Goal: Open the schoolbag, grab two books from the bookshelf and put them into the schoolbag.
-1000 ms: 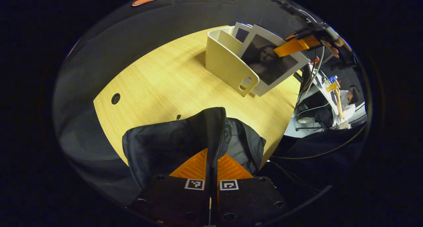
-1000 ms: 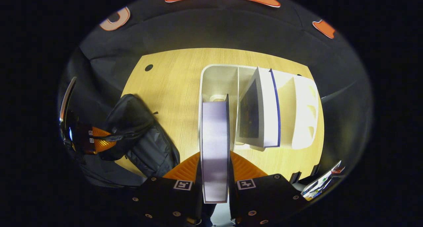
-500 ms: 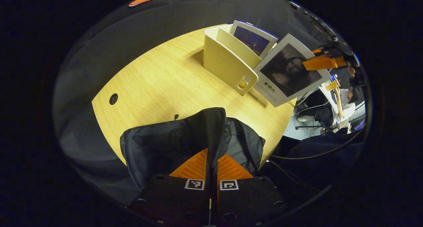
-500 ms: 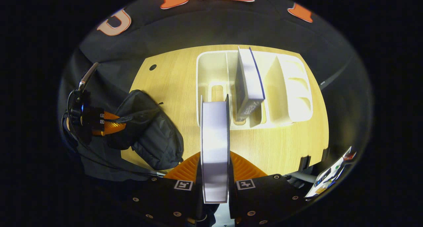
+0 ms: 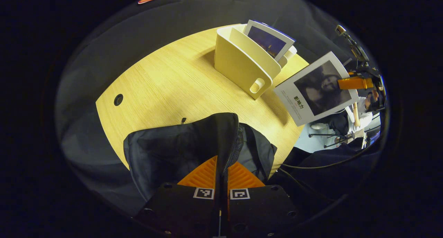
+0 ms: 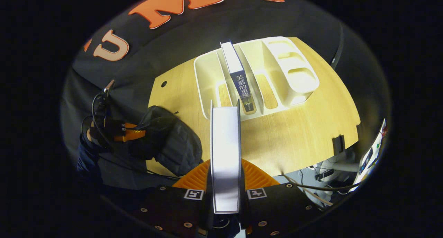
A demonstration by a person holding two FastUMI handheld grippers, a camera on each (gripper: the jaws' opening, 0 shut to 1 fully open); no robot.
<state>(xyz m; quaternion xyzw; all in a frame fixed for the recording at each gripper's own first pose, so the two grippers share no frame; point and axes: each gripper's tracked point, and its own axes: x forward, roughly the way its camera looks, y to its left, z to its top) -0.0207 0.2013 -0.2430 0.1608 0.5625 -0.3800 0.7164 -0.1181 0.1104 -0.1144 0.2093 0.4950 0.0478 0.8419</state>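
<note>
The black schoolbag (image 5: 180, 148) stands at the near edge of the wooden table, and my left gripper (image 5: 221, 168) is shut on the zipper edge of its opening. In the right gripper view the schoolbag (image 6: 173, 144) sits at the left with the left gripper (image 6: 133, 134) on it. My right gripper (image 6: 225, 165) is shut on a white book (image 6: 225, 155), held edge-on in the air off the table's near side. In the left gripper view that book (image 5: 316, 89) hangs past the table's right edge, portrait cover showing. A second book (image 6: 238, 77) stands in the cream bookshelf (image 6: 256, 75).
The wooden table (image 5: 166, 82) has a round cable hole (image 5: 118, 99) at its left. The bookshelf (image 5: 242, 63) stands at the far right corner. Cables (image 6: 311, 187) hang below the table's near edge. A person sits at a desk (image 5: 363, 109) beyond the booth.
The right gripper has carried the white book up and out of the bookshelf, away past the table's edge. The left gripper has stayed shut on the schoolbag's opening.
</note>
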